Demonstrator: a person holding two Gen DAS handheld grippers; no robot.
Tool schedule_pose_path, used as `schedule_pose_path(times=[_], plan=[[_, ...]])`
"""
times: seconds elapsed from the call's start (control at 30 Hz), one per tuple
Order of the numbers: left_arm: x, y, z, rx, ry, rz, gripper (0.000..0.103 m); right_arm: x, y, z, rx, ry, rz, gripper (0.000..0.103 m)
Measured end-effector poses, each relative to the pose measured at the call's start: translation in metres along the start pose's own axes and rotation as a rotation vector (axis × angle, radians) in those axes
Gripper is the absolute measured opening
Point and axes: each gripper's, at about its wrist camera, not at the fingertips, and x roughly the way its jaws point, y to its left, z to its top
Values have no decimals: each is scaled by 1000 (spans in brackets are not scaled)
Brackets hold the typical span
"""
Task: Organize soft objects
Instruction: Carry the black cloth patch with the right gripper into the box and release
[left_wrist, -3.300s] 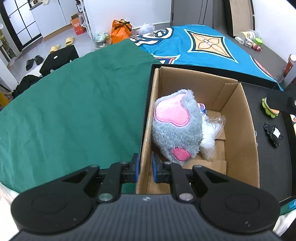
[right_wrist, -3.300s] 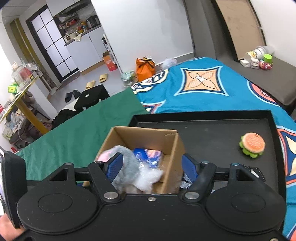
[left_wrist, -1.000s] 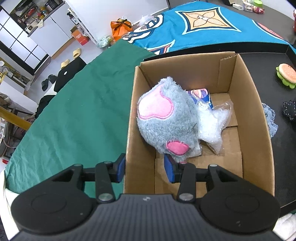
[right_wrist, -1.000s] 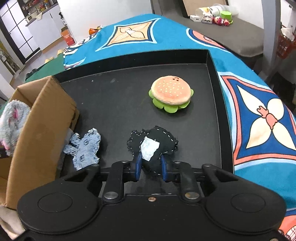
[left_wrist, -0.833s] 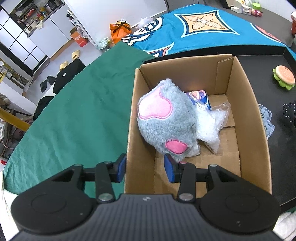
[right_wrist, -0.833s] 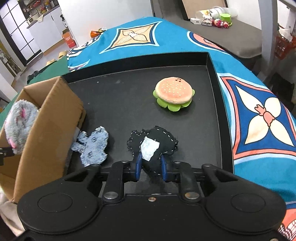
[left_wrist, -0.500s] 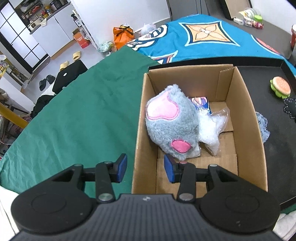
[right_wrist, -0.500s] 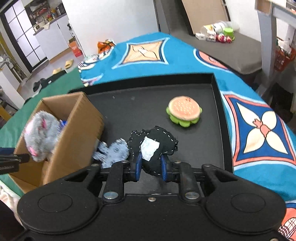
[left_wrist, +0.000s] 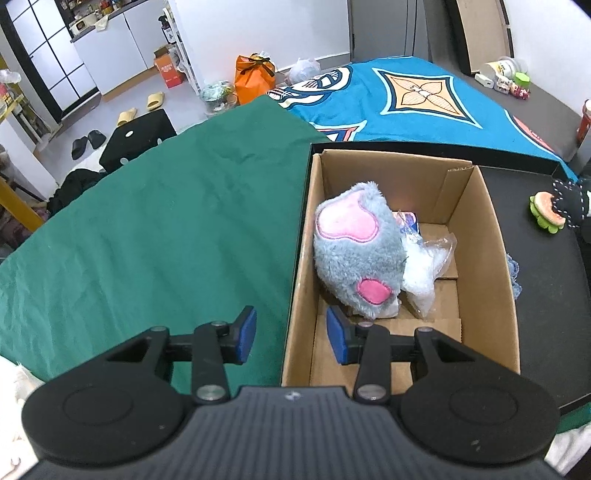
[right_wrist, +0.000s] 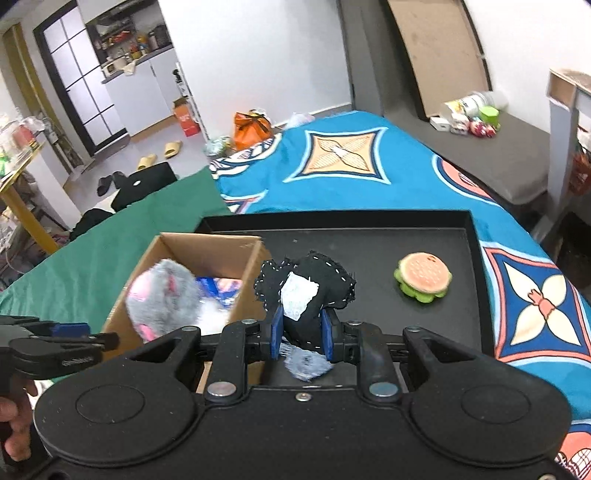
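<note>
My right gripper (right_wrist: 301, 332) is shut on a black stitched soft toy (right_wrist: 306, 291) with a white patch, held in the air above the black tray (right_wrist: 369, 236), just right of the cardboard box (right_wrist: 210, 243). The same toy (left_wrist: 570, 203) shows at the right edge of the left wrist view. In the box (left_wrist: 495, 236) lie a grey and pink plush (left_wrist: 356, 251), a clear plastic bag (left_wrist: 424, 273) and a blue packet. My left gripper (left_wrist: 291, 336) is open, its fingers astride the box's near left wall without pressing it. A burger plush (right_wrist: 424, 277) sits on the tray.
A denim scrap (right_wrist: 306, 363) lies on the tray beside the box. Green cloth (left_wrist: 166, 221) covers the surface to the left and a blue patterned blanket (right_wrist: 369, 166) lies behind. A hand (right_wrist: 14, 435) holds the left gripper at the lower left.
My right gripper has lifted the black toy off the tray and carried it up, nearer the box. The left gripper has drawn back and up a little, still open over the box wall.
</note>
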Motion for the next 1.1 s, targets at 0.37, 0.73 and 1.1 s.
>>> schedule_pose_path(times=[0.37,0.73,1.1], plan=[[5,7,-3,-7,27,-51,35,-1,36,3,-22,8,24,22],[15,16,-5,-31,69,-100,10,5,79,7,-75,22,69,22],[16,23,-6,-59,61,-131,8,8,105,6,-115,37,182,54]])
